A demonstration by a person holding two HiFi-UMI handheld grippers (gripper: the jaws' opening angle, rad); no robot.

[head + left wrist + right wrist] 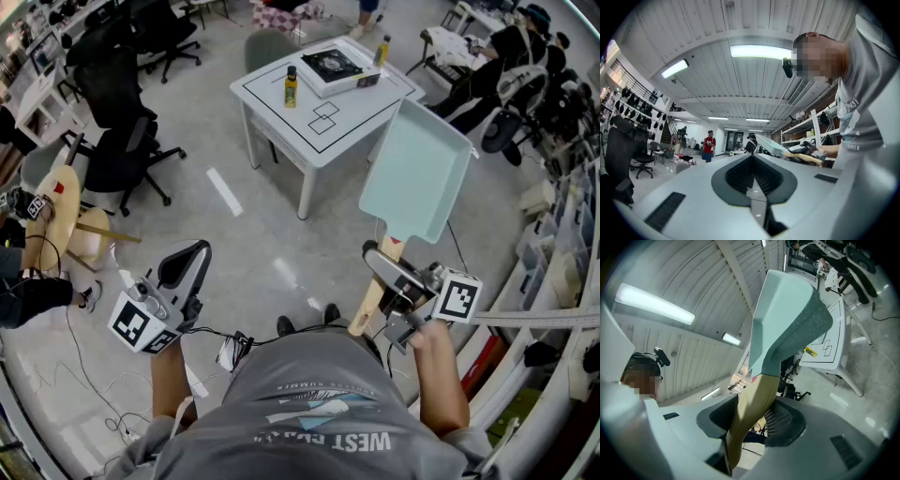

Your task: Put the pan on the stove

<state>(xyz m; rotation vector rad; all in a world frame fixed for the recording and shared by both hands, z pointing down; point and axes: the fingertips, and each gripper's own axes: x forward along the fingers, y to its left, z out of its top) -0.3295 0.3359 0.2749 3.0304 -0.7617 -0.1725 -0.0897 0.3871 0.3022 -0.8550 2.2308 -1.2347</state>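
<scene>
**Head view.** The right gripper (377, 259) is clenched on the tan wooden handle (371, 298) of a pale green rectangular pan (415, 173). The pan is held in the air over the grey floor (253, 234), inside facing up, with the handle end toward the person. The left gripper (190, 255) is empty and well apart from the pan. A white square table (281, 117) with black line markings stands ahead. On it are a flat black-topped square stove (333, 66), a yellow bottle (292, 86) just left of the stove and a second yellow bottle (382, 49) near the far edge. The pan is not on the stove and is well apart from it. Black office chairs (127, 155) stand at left.

**Left gripper view.** The left gripper (752, 161) has its jaws pressed together with nothing between them. The pan (769, 144) and right gripper (806, 149) show at right, beside a grey T-shirt (872, 93).

**Right gripper view.** The right gripper (752, 416) grips the handle (757, 394) from both sides. The pan (787, 319) rises from the jaws, tilted, with its speckled underside visible. The table (829, 352) lies beyond at right.
</scene>
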